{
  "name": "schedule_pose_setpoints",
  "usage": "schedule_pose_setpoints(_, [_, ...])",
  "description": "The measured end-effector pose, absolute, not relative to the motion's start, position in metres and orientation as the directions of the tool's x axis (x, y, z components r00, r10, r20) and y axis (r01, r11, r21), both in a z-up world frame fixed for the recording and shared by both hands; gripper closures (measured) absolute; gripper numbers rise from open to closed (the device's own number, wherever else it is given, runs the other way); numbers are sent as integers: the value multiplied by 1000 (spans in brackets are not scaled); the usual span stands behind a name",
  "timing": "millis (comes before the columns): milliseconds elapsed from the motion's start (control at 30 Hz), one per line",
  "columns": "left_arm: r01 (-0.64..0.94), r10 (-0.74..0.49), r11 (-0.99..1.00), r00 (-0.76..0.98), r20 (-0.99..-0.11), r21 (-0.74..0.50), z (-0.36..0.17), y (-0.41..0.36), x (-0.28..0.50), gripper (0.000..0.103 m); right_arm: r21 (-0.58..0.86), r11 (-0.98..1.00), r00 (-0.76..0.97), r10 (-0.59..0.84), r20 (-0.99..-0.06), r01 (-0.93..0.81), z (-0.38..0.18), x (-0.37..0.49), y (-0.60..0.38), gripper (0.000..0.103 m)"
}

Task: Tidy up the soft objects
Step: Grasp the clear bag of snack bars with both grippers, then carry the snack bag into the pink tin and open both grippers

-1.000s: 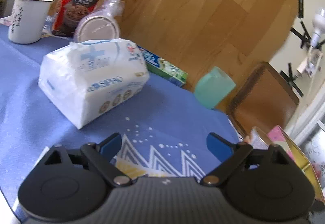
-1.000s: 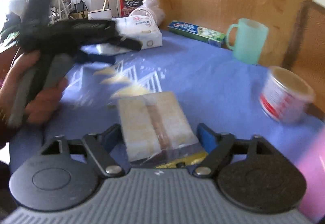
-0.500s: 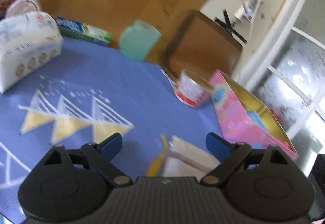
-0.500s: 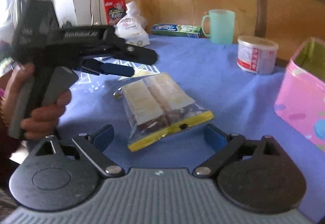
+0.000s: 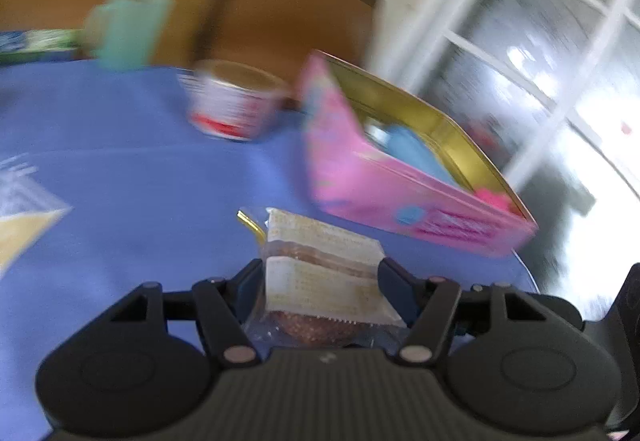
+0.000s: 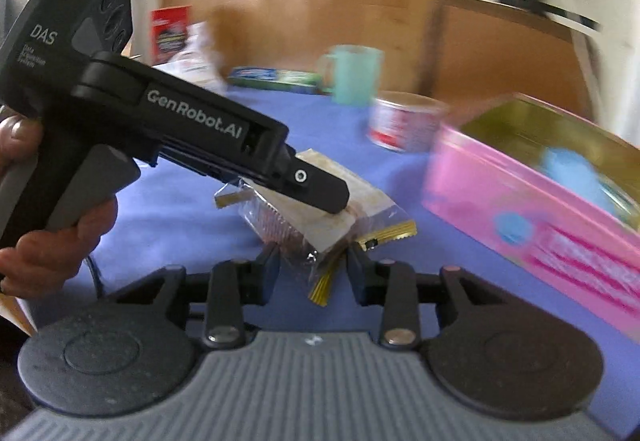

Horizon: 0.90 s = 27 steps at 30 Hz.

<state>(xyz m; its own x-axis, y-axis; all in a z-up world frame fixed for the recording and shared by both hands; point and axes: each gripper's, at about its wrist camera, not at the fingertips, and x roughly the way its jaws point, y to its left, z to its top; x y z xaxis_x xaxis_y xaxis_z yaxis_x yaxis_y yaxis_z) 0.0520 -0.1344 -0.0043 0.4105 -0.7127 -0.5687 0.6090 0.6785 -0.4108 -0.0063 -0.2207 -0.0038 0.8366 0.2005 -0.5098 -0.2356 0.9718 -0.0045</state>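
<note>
Left tool (image 5: pixel 322 275) grips wrapped cake (image 5: pixel 320 265) | right tool (image 6: pixel 313 267) pinches its wrapper end | step: carry | next: lower into pink tin (image 5: pixel 400 209) on bench (image 5: pixel 140 145)

Left gripper (image 6: pixel 316 197): black body, grey handle, white lettering "GenRobot.AI" and "DAS", one silver screw near the tip. Right gripper (image 6: pixel 314 265): ribbed grey housing, black linkages, silver pivot pins, blue-lined fingers. Left hand (image 6: pixel 52 241): bare skin.
</note>
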Motion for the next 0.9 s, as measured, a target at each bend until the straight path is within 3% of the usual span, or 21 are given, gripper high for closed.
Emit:
schedule_pose_setpoints(300, [811,-756,504,247,-606,-297,-11,-238,15,40,17,999,873,-22,-487,35,-17,-68,-284,65])
schedule_pose_setpoints(500, [850,-817,461,294,-497,-254,33,-243,6,40,-62,995,952,-95,-291,80,2,-86,-284,65])
schedule_pose_setpoints(633, [835,-830,477,323,-456,-277,57,-269,36,40,-72,989,965,-140,-222,127,17,-66,-306,65])
schedule_pose_setpoints(700, [826,-830,487,336,-446,-283,62,-289,52,35,-54,986,964,-167,-208,159,22,-51,-321,65])
schedule_pose_setpoints(800, [812,-815,518,374,-443,-269,64,-323,73,17,-15,976,953,-217,-213,219,27,-28,-343,64])
schedule_pose_setpoints(900, [770,-742,609,470,-478,-188,58,-355,89,16,-94,931,902,-365,-230,352,21,13,-355,60])
